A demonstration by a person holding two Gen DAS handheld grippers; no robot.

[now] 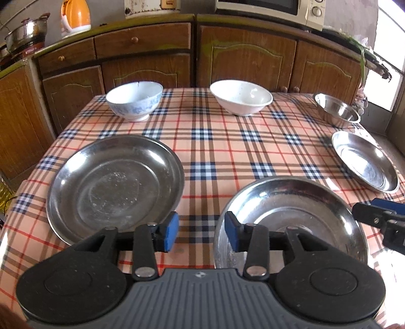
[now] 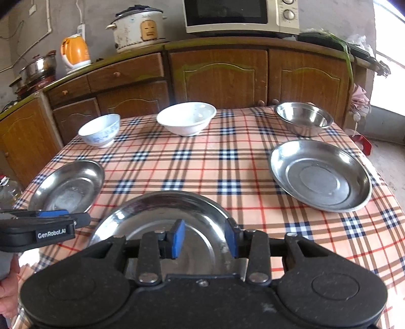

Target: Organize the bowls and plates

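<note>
The near steel plate (image 2: 174, 222) sits flat on the checked cloth at the front edge of the worktop (image 1: 215, 141), right under both pairs of tongs, and nothing grips it. The right tongs (image 2: 205, 239) hang over its middle, blue pads spread with only bare steel showing between them. The left tongs (image 1: 201, 234) are spread too, one pad above the cloth, the other over that plate's left rim, pinching nothing.

Out from there, a wider steel plate (image 1: 115, 184) lies to the left, and a third steel plate (image 2: 320, 177) rests to the right, well apart from the others. Along the far edge stand three bowls in a row: a blue-patterned bowl (image 1: 134, 101), a plain white bowl (image 1: 240, 100) and a steel bowl (image 2: 303, 121), each upright and on its own. The layout reads as an unsorted spread: plates in front, bowls behind, nothing stacked yet, so the sorting looks barely begun. With both pairs of tongs open and centred on the near plate, it seems the likeliest piece to be dealt with.

As for writing, the side of the left tongs, seen from the right wrist, carries white lettering, "GenRobot.AI". Behind the worktop, the rice cooker (image 2: 136, 27) shows a tan label too blurred to read, and the microwave (image 2: 240, 16) dials bear no legible marks.
</note>
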